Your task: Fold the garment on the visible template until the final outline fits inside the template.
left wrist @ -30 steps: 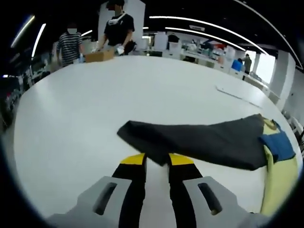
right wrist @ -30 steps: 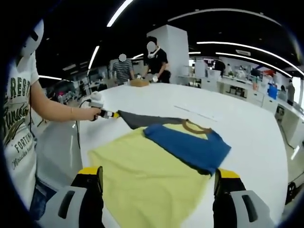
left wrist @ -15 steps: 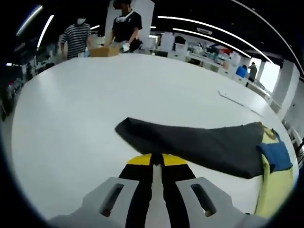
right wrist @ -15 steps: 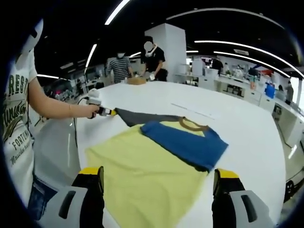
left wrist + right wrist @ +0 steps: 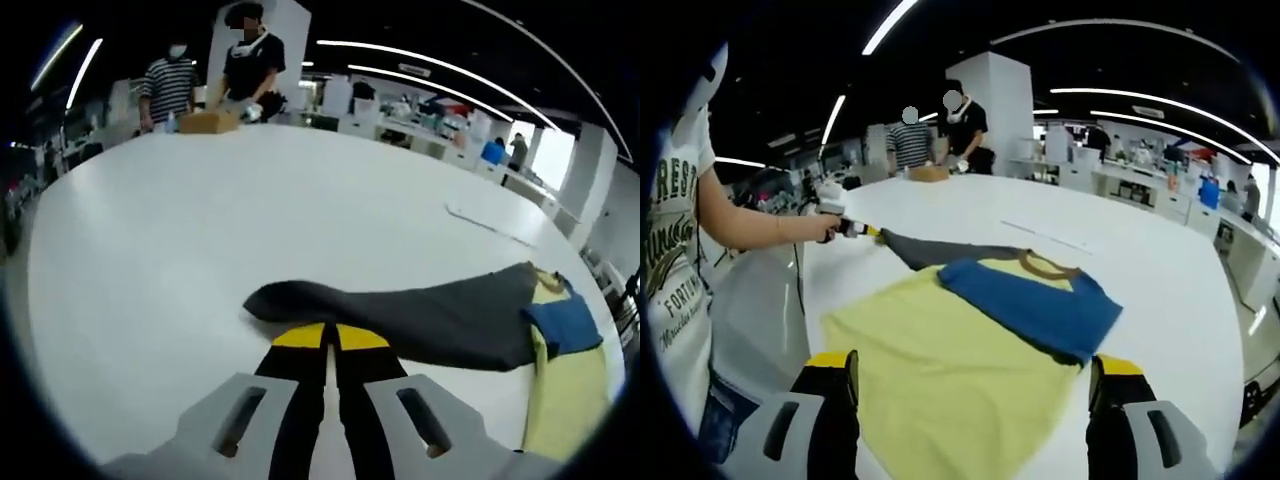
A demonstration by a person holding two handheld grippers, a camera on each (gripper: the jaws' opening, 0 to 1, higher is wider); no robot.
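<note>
The left hand-held gripper is pinching, jaws together, the cuff end of the dark sleeve, whose long axis is running rightward to the yellow and blue garment lying flat on the white worktop. The right hand-held gripper is hanging released, jaws wide, just short of the garment's near hem.

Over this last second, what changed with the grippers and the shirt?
The left gripper closed its jaws on the dark sleeve and has begun lifting its end off the table. The right gripper stayed open above the yellow shirt, with the blue sleeve folded across.
</note>
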